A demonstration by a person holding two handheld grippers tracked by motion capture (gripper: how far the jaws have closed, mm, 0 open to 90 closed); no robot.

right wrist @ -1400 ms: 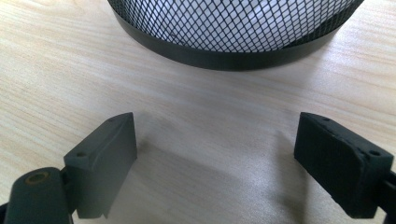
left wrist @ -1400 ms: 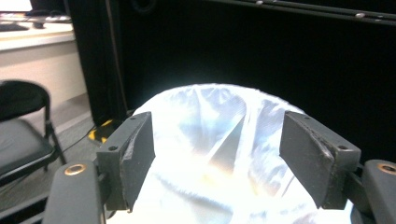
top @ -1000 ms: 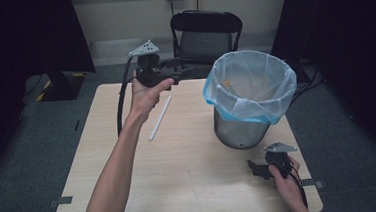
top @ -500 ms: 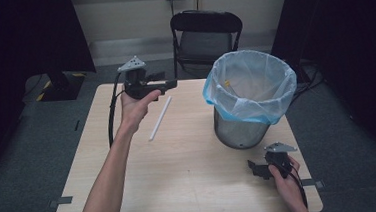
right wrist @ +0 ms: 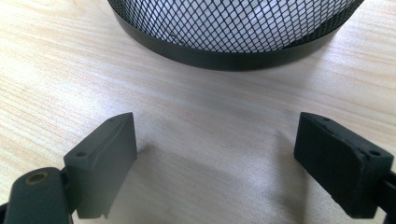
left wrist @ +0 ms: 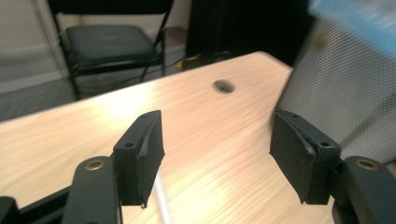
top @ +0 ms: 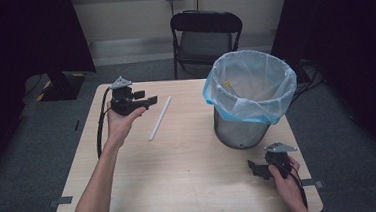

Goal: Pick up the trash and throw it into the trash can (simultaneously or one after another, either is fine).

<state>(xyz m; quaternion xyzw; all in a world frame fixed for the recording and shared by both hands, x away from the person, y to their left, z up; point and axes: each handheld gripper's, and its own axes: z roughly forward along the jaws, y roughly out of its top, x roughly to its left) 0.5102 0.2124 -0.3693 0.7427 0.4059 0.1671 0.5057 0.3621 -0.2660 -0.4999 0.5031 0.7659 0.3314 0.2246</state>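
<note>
the left gripper (top: 148, 102) is held above the far left part of the wooden desk (top: 181, 176), its jaws spread wide and holding nothing, pointed toward a white stick (top: 160, 118) that lies flat on the desk just beside it. in the left gripper view the stick (left wrist: 163, 205) shows blurred below the jaws, close by the left one and not touching either. the right gripper (top: 254, 168) rests low at the near right corner of the desk, its jaws also wide apart and empty, facing the base of a black mesh bin (top: 240, 132) that stands near it. the bin carries a pale blue bag (top: 250, 89) folded over its rim. a black folding chair (top: 206, 34) stands behind the desk. no writing can be read on anything.
</note>
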